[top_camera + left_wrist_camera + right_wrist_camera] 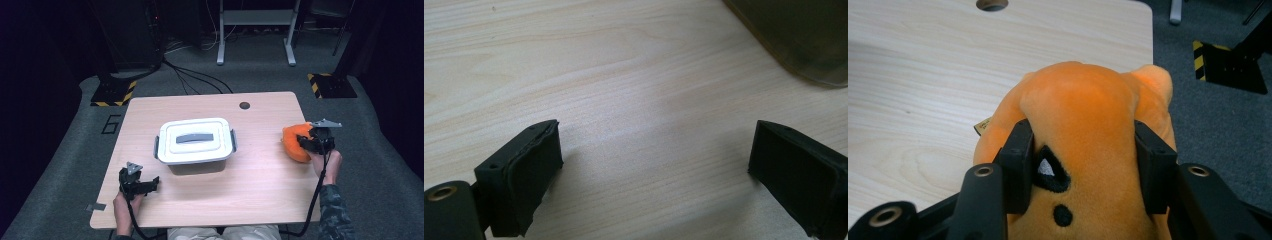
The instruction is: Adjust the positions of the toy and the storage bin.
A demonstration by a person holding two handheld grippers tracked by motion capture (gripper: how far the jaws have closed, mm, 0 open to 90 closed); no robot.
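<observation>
An orange plush toy (294, 145) lies near the table's right edge. My right gripper (307, 142) is shut on it. In the right gripper view the two black jaws press into the sides of the plush toy (1083, 95), beside its black stitched face marks. My left gripper (150, 183) rests low over the table's front left, a little in front of the white lidded container (195, 141). Its jaws stand wide apart in the left gripper view (654, 150) with bare wood between them. A corner of the container (794, 40) shows at the top right.
The wooden table (250, 190) has a round cable hole (244, 105) near its far edge. The plush sits close to the right edge, with grey floor beyond. Yellow-and-black striped stand feet (330, 85) and cables lie on the floor behind.
</observation>
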